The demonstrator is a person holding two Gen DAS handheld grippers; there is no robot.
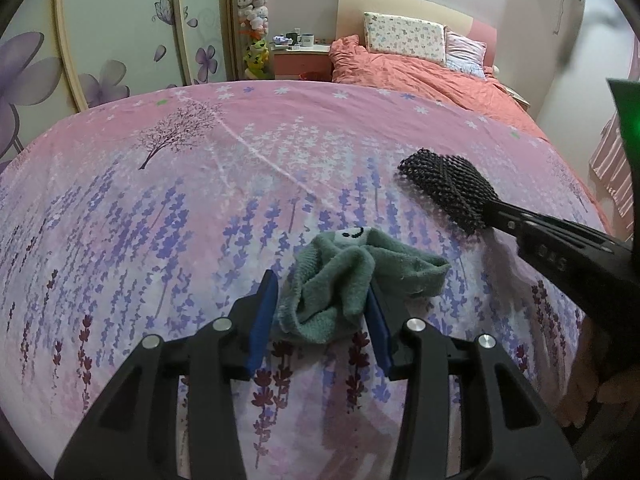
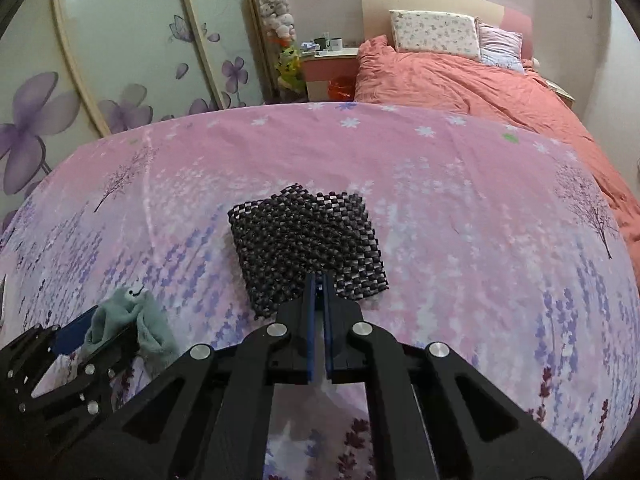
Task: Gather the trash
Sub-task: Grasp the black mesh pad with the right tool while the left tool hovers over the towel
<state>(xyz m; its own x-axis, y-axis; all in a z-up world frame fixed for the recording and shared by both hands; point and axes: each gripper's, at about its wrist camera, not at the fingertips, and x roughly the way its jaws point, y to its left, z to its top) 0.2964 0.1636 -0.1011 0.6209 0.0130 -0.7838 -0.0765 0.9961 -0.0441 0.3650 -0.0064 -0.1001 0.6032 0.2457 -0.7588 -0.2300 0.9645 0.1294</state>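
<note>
A crumpled green sock (image 1: 344, 280) with a smiley face lies on the pink flowered sheet (image 1: 200, 184). My left gripper (image 1: 320, 312) is open, its blue pads on either side of the sock's near end. It also shows in the right wrist view (image 2: 128, 320), with the left gripper (image 2: 96, 340) around it. My right gripper (image 2: 318, 284) is shut on the near edge of a black mesh mat (image 2: 308, 248), which is folded and hangs just above the sheet (image 2: 460, 220). The mat (image 1: 444, 188) and the right gripper (image 1: 500, 210) show right of the sock.
A bed with an orange duvet (image 1: 420, 68) and pillows (image 1: 404, 36) stands behind on the right. A nightstand with mugs (image 1: 300, 46) and a column of plush toys (image 1: 254, 20) stand at the back. A flowered wardrobe (image 1: 100, 40) is on the left.
</note>
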